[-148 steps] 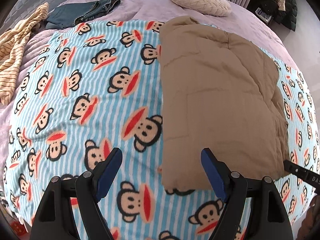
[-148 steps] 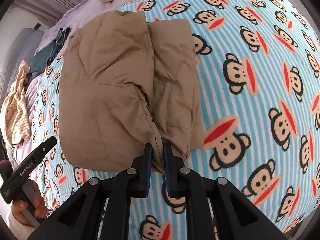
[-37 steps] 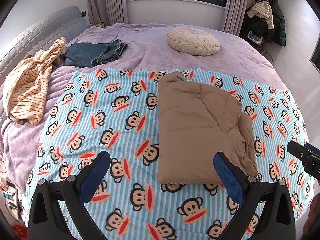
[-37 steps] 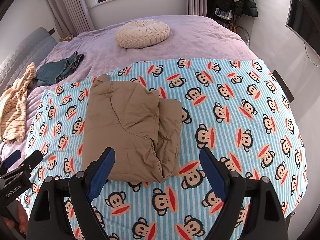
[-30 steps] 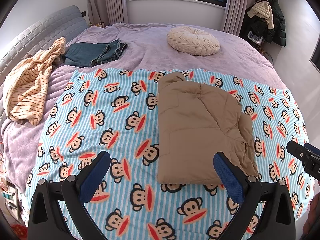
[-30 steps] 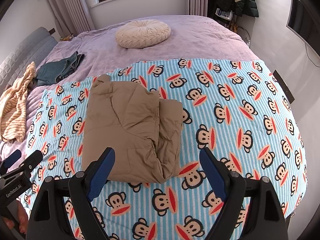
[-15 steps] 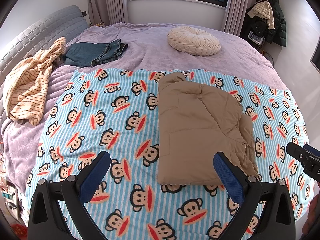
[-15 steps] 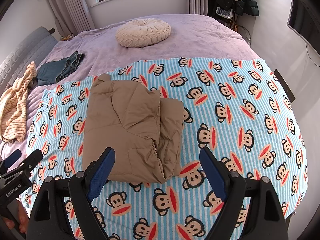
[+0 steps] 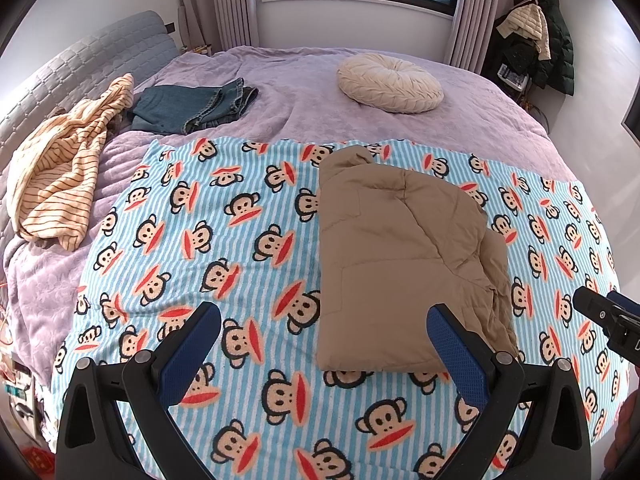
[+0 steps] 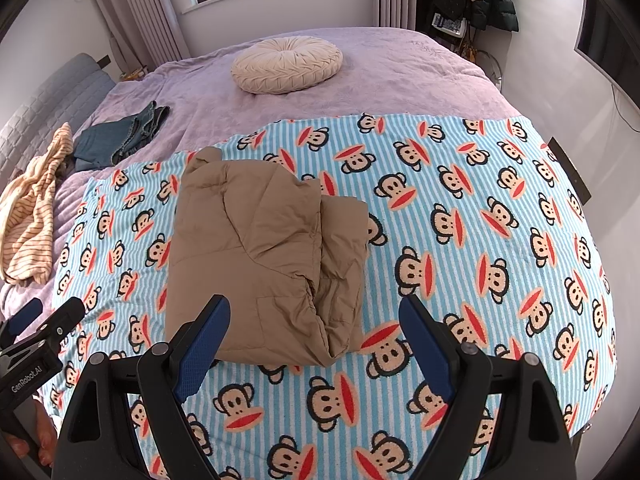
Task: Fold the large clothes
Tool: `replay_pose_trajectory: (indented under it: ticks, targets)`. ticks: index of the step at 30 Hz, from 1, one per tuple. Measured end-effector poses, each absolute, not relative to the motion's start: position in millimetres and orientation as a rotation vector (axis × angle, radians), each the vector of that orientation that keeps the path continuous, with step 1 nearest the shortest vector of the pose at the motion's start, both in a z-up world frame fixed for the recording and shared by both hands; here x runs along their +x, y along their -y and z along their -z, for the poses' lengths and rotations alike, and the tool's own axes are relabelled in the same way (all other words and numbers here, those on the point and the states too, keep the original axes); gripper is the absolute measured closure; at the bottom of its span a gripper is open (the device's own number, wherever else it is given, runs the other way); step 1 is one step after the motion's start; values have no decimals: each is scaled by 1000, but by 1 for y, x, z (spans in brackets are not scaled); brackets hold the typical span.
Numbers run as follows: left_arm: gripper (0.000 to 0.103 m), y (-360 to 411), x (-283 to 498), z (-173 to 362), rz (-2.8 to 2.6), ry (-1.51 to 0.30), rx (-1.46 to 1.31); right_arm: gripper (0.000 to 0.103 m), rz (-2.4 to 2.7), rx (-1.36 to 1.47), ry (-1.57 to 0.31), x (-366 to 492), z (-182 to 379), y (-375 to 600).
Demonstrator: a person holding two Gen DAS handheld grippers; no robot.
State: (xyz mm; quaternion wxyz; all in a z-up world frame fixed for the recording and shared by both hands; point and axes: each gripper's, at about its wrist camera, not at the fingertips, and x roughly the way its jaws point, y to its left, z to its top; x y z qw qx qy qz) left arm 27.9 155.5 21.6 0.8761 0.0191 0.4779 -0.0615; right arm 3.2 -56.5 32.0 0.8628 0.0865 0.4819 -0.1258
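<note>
A tan padded jacket (image 9: pixel 404 256) lies folded into a rough rectangle on the blue striped monkey-print blanket (image 9: pixel 224 248). It also shows in the right wrist view (image 10: pixel 260 256). My left gripper (image 9: pixel 324 332) is open and empty, held above the blanket in front of the jacket's near left edge. My right gripper (image 10: pixel 314 324) is open and empty, held above the jacket's near right corner. Neither gripper touches the jacket.
A round cream cushion (image 9: pixel 390 84) lies on the purple bedspread (image 9: pixel 296 100) behind the blanket. Folded jeans (image 9: pixel 192 108) and a crumpled striped garment (image 9: pixel 60 172) lie at the far left. Coats (image 9: pixel 540 36) hang at the back right.
Since 4.9 s ago my right gripper let go of the jacket's edge and opened, and both grippers pulled back and up. Over the last second nothing has visibly moved.
</note>
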Motion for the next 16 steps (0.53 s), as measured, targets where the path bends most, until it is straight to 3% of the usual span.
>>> replay_pose_trajectory:
  ticks: [16]
  targets:
    - [0, -157, 29, -25, 138, -982, 27, 15, 265, 183, -1015, 3, -32, 55]
